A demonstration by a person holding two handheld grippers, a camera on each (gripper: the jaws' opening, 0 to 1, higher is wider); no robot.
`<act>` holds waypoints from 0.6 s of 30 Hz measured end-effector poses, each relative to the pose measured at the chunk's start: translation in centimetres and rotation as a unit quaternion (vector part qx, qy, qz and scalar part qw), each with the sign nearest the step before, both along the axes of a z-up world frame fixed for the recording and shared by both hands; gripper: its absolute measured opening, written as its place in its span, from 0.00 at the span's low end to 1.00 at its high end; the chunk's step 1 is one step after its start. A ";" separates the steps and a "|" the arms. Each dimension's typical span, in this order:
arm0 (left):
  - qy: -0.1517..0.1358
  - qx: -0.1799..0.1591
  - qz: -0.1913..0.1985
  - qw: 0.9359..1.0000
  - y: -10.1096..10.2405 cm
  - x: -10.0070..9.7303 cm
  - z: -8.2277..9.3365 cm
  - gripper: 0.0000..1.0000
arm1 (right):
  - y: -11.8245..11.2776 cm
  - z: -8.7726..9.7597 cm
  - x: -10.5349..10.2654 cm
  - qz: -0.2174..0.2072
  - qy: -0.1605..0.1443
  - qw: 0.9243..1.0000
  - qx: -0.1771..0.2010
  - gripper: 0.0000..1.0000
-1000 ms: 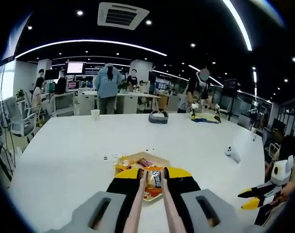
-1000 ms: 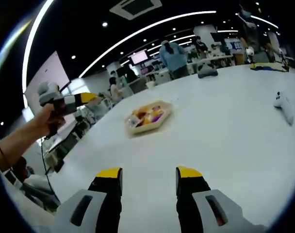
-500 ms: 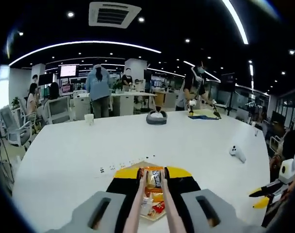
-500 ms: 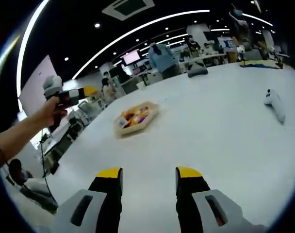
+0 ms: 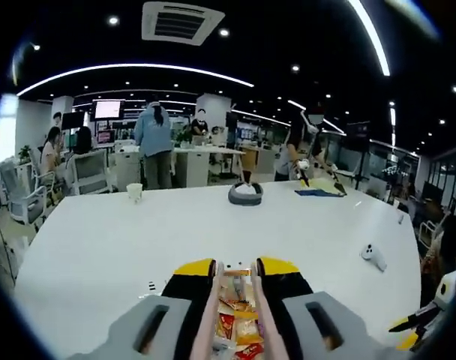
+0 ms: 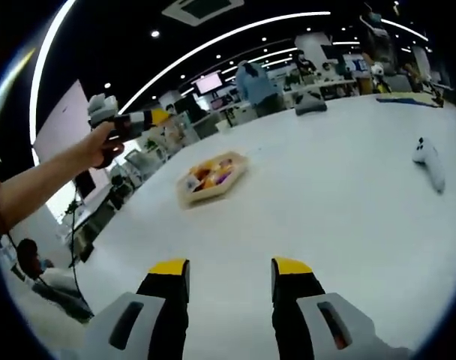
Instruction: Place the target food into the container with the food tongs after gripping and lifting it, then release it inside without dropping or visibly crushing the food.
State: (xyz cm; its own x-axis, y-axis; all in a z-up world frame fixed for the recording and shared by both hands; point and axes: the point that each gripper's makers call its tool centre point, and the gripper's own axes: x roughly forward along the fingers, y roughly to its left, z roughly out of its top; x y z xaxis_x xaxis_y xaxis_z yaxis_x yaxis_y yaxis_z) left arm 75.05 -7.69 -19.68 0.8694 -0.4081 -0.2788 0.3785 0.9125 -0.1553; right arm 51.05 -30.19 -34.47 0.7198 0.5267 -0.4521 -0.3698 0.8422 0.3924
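My left gripper (image 5: pixel 236 267) is shut on the pink food tongs (image 5: pixel 208 318), whose two arms run forward between the yellow-tipped jaws. Between and under the arms lie colourful snack packets (image 5: pixel 238 324); whether the tong tips pinch one I cannot tell. In the right gripper view the wooden tray (image 6: pixel 237 162) of snacks sits on the white table (image 6: pixel 340 202), and a hand holds the left gripper (image 6: pixel 130 120) raised up and to its left. My right gripper (image 6: pixel 229 268) is open over bare table, nothing between its jaws.
A white controller (image 6: pixel 430 161) lies on the table to the right, also the controller (image 5: pixel 373 256) in the left gripper view. A grey headset-like object (image 5: pixel 245 193) and a paper cup (image 5: pixel 135 192) stand at the far edge. People and desks are behind.
The left gripper view has slid forward over the tray, so the packets now lie lower between the tong arms. In the right gripper view the hand with the left gripper has risen.
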 end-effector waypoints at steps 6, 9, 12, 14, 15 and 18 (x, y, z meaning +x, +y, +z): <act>0.019 -0.019 0.002 1.000 -0.1 0.2 -0.7 0.24 | -0.9 0.0 0.4 -0.014 -0.001 1.000 0.002 0.43; 0.018 -0.019 0.003 1.000 0.0 0.1 -0.8 0.24 | -1.0 -0.2 0.4 -0.017 0.001 1.000 0.001 0.43; 0.019 -0.032 0.008 0.999 0.6 0.0 -0.7 0.25 | -0.9 -0.2 0.5 -0.017 0.001 1.000 0.002 0.43; 0.019 -0.039 0.012 0.999 1.1 -0.1 -0.5 0.25 | -0.3 -0.2 0.6 -0.013 -0.001 1.000 0.003 0.43; 0.019 -0.040 0.013 0.999 1.2 -0.1 -0.5 0.25 | -0.3 -0.2 0.6 -0.012 -0.001 1.000 0.003 0.44; 0.024 -0.048 0.025 0.998 2.3 -0.5 -0.3 0.25 | 0.2 -0.1 0.6 -0.008 -0.002 1.000 0.004 0.44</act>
State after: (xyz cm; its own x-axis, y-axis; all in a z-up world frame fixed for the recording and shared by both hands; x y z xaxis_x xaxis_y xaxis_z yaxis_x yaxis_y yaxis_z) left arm 74.60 -5.40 -19.98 0.8757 -0.3918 -0.2823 0.3237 0.9101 -0.2588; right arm 51.61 -30.04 -34.60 0.7300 0.5188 -0.4450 -0.3580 0.8448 0.3976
